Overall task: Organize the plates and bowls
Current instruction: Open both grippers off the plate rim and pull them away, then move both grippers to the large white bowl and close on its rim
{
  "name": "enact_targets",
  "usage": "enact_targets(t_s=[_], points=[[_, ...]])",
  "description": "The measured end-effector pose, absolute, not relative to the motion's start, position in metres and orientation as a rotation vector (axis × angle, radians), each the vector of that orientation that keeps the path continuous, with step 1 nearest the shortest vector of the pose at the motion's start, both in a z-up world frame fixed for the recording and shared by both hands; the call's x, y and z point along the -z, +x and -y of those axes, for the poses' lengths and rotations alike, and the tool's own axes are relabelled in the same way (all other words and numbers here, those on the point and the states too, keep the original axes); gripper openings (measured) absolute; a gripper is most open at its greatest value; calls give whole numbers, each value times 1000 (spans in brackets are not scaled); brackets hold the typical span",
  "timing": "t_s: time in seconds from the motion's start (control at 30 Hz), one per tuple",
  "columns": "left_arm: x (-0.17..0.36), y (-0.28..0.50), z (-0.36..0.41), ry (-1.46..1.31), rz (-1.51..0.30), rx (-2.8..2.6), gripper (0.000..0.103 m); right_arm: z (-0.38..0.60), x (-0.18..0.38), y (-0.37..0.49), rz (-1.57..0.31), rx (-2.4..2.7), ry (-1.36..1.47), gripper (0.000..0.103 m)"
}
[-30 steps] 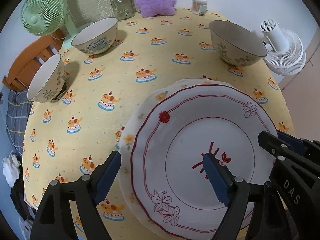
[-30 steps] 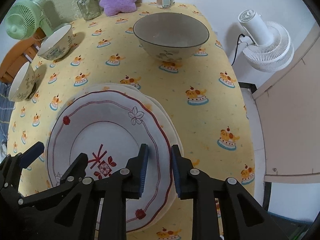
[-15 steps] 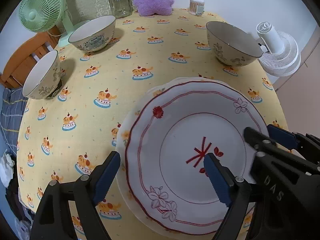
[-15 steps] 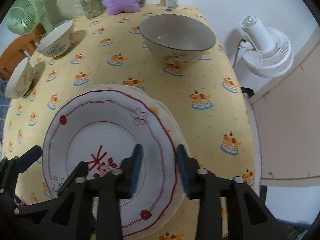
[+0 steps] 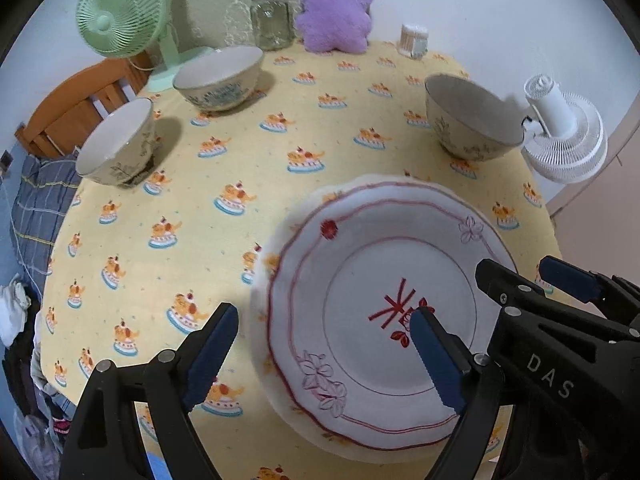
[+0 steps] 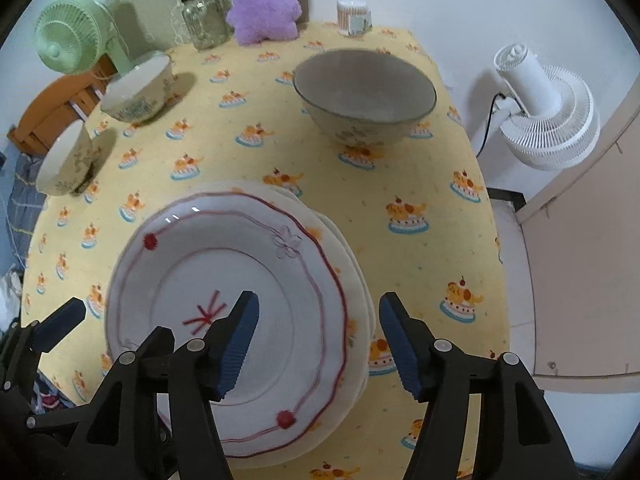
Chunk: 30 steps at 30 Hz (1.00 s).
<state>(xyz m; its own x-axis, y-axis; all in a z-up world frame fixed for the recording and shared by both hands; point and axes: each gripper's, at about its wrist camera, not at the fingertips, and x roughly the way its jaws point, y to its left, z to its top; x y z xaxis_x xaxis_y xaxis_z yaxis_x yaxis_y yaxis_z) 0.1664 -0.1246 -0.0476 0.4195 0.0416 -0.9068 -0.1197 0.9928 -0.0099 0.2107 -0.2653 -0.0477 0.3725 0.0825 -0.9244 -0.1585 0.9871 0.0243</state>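
A white plate with red trim lies on top of another white plate on the yellow tablecloth. My left gripper is open and empty, its jaws spread above the plate's left part. My right gripper is open and empty, its jaws on either side of the plates' right rim. A large grey-lined bowl stands behind the plates. Two more bowls stand at the left: one with blue print and a tilted one.
At the table's back stand a green fan, a glass jar, a purple plush and a small swab box. A white fan stands off the right edge. A wooden chair is at the left.
My right gripper has opened from nearly shut on the plate's rim to wide open. Both grippers have pulled back a little. The plate stays on the stack.
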Motion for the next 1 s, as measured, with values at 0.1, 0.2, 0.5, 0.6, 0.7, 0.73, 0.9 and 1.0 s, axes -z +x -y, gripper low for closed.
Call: enact_targets(t_s=[0.1, 0.2, 0.5, 0.6, 0.7, 0.73, 0.9, 1.0], points=[[40, 165, 114, -81, -1110, -101, 89, 255, 38, 209, -1149, -153, -85, 66], [34, 164, 98, -78, -1092, -88, 89, 241, 31, 208, -1139, -148, -81, 66], [17, 165, 38, -41, -1063, -17, 89, 185, 11, 195, -1098, -62, -35, 73], [11, 165, 11, -31, -1052, 0, 89, 163, 6, 192, -1091, -44, -14, 80], [7, 166, -10, -24, -1042, 17, 89, 142, 3, 190, -1092, -41, 7, 80], [6, 166, -19, -22, -1036, 26, 89, 134, 1, 188, -1087, -35, 14, 80], [-5, 169, -51, 3, -999, 54, 89, 95, -12, 182, -1017, 7, 22, 80], [-9, 174, -71, 13, -993, 52, 89, 75, -16, 183, -1003, 11, 35, 80]])
